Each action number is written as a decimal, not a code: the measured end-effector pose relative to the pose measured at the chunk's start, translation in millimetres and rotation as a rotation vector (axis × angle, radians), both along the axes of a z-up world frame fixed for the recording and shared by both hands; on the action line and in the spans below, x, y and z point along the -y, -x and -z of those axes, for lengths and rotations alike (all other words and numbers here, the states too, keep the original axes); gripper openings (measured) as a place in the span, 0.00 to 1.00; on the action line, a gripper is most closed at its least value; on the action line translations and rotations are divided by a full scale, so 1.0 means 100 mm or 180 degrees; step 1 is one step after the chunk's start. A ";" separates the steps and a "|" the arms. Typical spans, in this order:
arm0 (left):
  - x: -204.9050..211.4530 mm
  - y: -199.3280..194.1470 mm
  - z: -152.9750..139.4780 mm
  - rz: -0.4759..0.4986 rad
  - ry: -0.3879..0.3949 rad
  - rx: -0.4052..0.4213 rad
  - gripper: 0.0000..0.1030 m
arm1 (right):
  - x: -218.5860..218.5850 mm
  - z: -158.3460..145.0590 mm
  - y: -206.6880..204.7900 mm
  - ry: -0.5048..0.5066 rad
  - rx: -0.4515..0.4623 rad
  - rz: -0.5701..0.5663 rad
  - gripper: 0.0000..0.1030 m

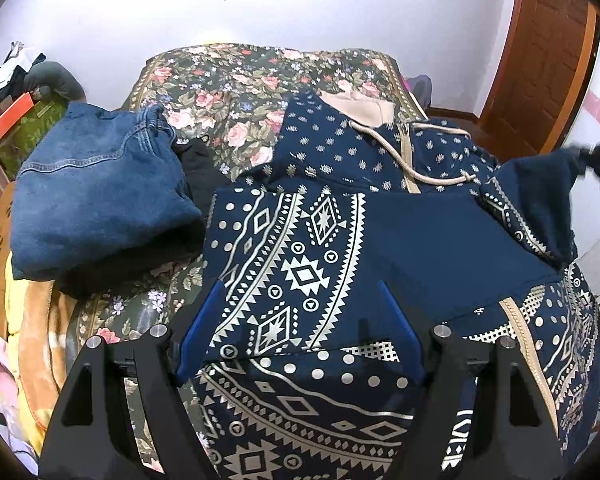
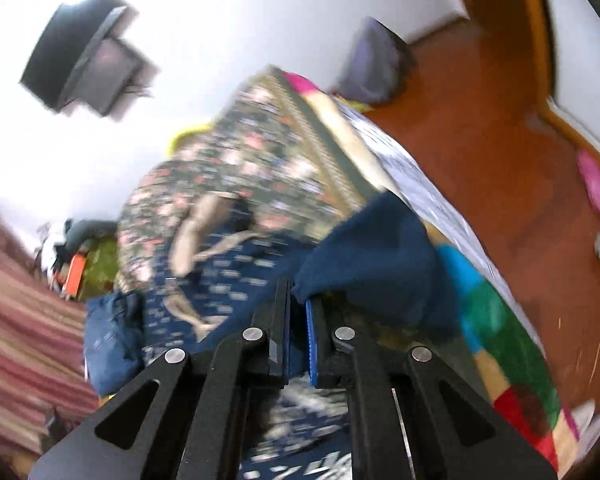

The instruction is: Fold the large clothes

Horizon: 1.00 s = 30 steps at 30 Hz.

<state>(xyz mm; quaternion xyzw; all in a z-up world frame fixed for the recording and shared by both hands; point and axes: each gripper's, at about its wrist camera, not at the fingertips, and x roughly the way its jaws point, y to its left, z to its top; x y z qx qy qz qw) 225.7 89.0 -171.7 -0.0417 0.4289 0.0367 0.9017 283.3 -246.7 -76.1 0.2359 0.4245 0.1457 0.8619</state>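
Left gripper (image 1: 300, 320) fingers spread wide, right gripper (image 2: 298, 320) fingers nearly closed, pinching fabric, tilted

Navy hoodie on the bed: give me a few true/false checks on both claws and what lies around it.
1. The left claw is open over the hoodie. True.
2. The right claw is open and empty. False: it is shut on the hoodie sleeve cuff.
3. Folded jeans lie left of the hoodie. True.
4. The hoodie lies on a plain white sheet. False: it lies on a floral bedspread.
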 end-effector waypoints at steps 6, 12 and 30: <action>-0.10 0.16 -0.12 -0.0021 0.0021 0.0106 0.74 | -0.67 -0.52 0.16 0.0022 0.0468 -0.0532 0.05; -0.26 0.37 -0.26 -0.0081 -0.0003 0.0229 0.74 | -1.48 -0.49 0.24 0.0014 0.0470 -0.1069 0.05; -0.56 0.70 -0.17 -0.0223 0.0058 0.0138 0.74 | -2.69 0.85 0.52 0.0719 -0.0604 -0.2031 0.07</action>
